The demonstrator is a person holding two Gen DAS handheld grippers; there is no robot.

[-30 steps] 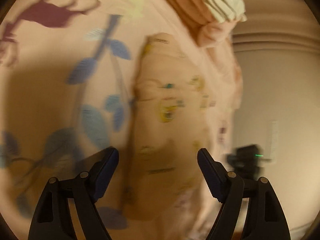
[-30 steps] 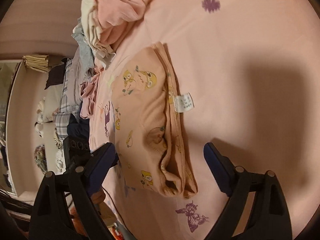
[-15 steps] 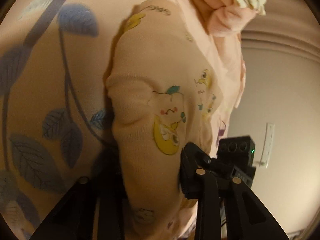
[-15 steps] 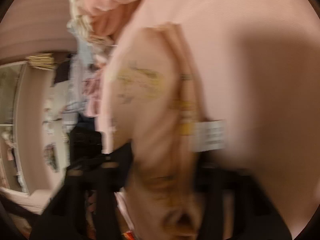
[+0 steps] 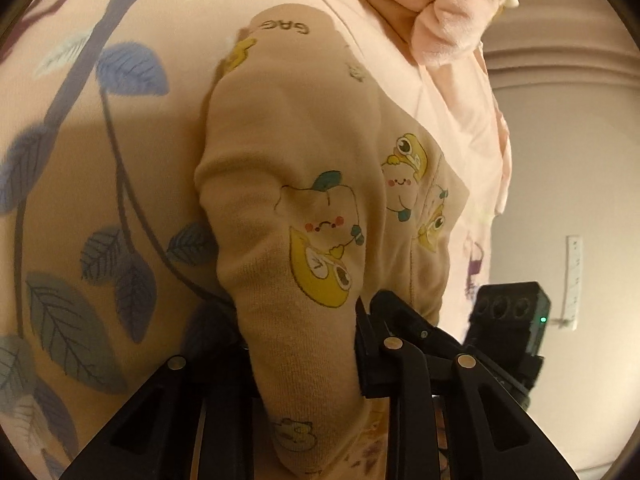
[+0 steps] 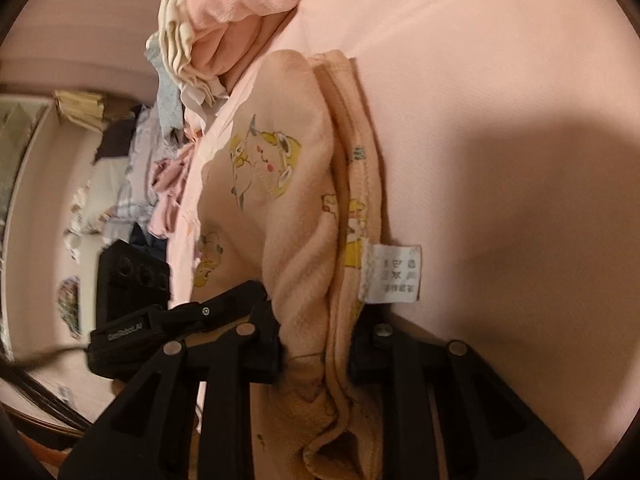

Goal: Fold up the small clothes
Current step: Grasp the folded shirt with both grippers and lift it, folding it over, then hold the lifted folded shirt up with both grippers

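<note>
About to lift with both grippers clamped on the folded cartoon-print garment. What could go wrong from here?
1. The right gripper pinches several bunched layers of the garment; an inner layer may slip and undo the fold.
2. The care label sticks out and could snag.
3. The clothes pile lies close; a swing might drag it.

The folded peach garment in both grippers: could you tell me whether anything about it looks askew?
Only its white care label stands out: it sticks out sideways from the peach garment onto the pink sheet. Otherwise nothing looks spilled or damaged.
</note>
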